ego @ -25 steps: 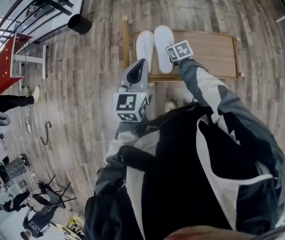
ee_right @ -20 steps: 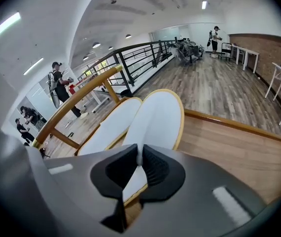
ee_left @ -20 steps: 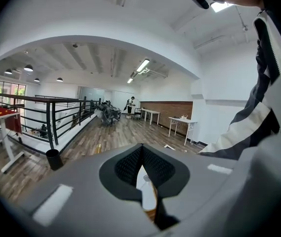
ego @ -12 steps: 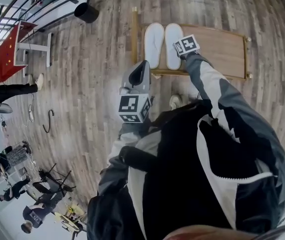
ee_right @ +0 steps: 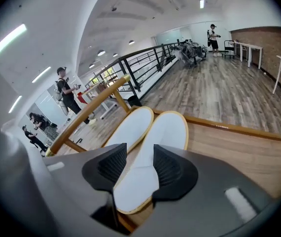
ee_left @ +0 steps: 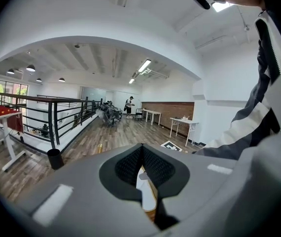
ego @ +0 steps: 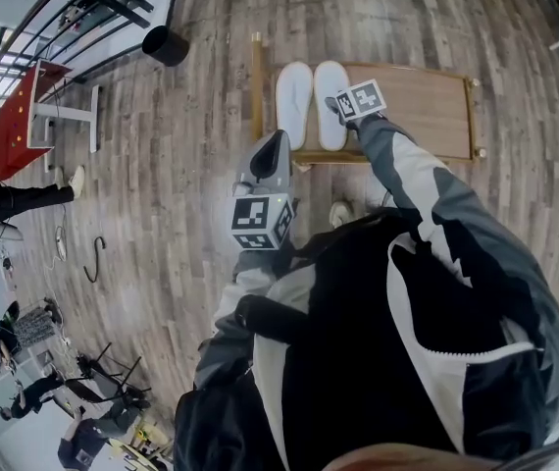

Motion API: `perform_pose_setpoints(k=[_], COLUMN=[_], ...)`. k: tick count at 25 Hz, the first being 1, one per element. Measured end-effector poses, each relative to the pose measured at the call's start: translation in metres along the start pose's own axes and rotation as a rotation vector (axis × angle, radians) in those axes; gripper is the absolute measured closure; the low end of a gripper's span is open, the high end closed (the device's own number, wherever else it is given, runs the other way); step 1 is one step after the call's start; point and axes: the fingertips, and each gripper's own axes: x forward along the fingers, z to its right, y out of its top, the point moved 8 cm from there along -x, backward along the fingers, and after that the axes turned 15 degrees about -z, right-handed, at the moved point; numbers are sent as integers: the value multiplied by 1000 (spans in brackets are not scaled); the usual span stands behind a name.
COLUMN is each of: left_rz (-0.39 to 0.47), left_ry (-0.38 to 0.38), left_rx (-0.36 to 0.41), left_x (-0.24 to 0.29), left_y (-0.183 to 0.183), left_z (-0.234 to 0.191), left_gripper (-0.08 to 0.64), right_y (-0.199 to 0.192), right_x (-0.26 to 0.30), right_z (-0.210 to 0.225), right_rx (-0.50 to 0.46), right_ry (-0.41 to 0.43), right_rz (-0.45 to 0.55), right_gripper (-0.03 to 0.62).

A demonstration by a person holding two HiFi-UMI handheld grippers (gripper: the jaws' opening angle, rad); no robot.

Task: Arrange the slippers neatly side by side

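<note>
Two white slippers lie side by side, toes away from me, at the left end of a low wooden table (ego: 427, 106): the left slipper (ego: 293, 91) (ee_right: 133, 127) and the right slipper (ego: 330, 101) (ee_right: 167, 130). My right gripper (ego: 337, 107) (ee_right: 139, 166) is at the right slipper's heel. Its jaws are opening, with the heel lying between the pads, which stand apart from it. My left gripper (ego: 278, 147) (ee_left: 143, 169) is shut with nothing in it. It hangs over the floor in front of the table's left end.
A black bin (ego: 165, 44) stands on the plank floor beyond the table's left end. A red table (ego: 20, 116) and a railing (ego: 83, 13) are at the far left, with people (ego: 10, 199) nearby. My own shoe (ego: 336, 211) is just before the table.
The right gripper stays at the right slipper's heel and both slippers lie as before. The left gripper has hardly moved.
</note>
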Motion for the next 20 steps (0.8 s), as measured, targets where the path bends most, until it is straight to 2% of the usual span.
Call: perform_pose_setpoints(k=[3,5,7,11,12,16,20], left_rz=[30,52,79,116,121,152,172], left_ry=[-13,-25,-40,-55,-57,-100,-142], left_rx=[21,30,38,46,46,69,104], left_x=[4,9,15,18,19,25,32], left_y=[9,16,25,40,43,70,87], left_z=[1,0,-1,-1,0,7,20], left_gripper=[548,548,548,548,548,548,548], right_y=[13,23,31,33,30,12,-11], right_x=[-38,-70,-108,-186,-204,-266,-290], right_z=[-21,-39,-55,-92,-101,-124,-132], right_rx=[-47,-81,-120,-245,-278,-383,-413], right_ry=[47,90,115,136,143,96,28], right_rz=[114,215,330,538,581,713,747], right_gripper=[465,470,504,585,588,588,589])
